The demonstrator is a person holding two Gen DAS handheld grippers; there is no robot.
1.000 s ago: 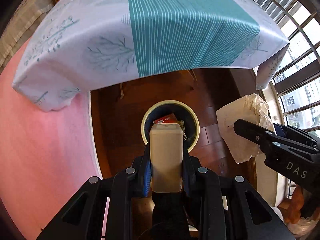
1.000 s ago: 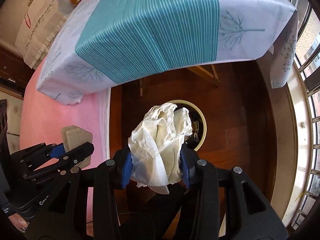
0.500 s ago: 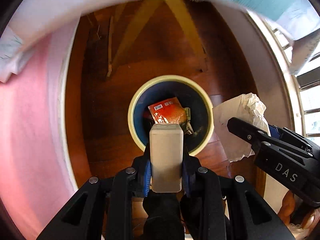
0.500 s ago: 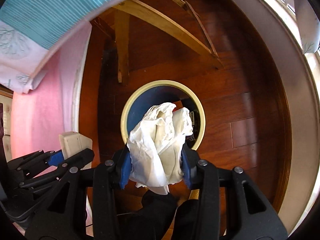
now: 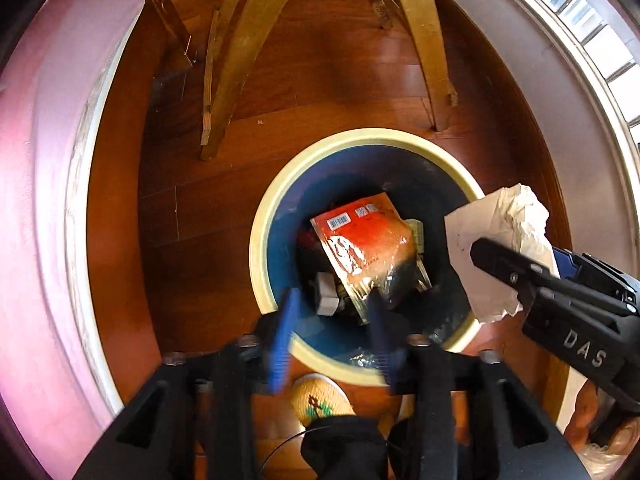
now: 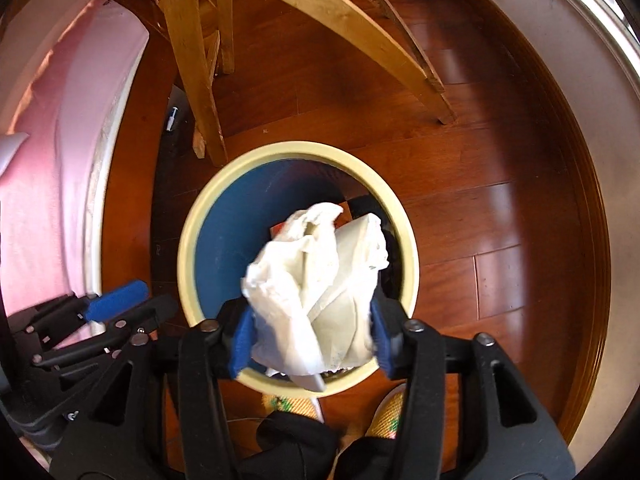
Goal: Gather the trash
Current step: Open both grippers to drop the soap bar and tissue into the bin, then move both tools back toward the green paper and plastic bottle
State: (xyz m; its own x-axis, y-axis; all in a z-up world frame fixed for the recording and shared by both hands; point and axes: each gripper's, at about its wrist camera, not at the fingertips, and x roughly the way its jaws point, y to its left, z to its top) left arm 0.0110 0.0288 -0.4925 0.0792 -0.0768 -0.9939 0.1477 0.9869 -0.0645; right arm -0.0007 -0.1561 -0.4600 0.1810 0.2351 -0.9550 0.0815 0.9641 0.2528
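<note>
One crumpled tissue is pinched by the right gripper over one bin; left gripper fingers are spread, nothing held.

1. Reddish-brown wooden plank floor, glossy, with seams between boards.
2. Curved light-wood table legs, standing on the floor behind the bin.
3. Pink wall with a white baseboard, at left.
4. Yellow knitted slipper with green stitching, at the lower edge.
5. Window frame, upper right.
</note>
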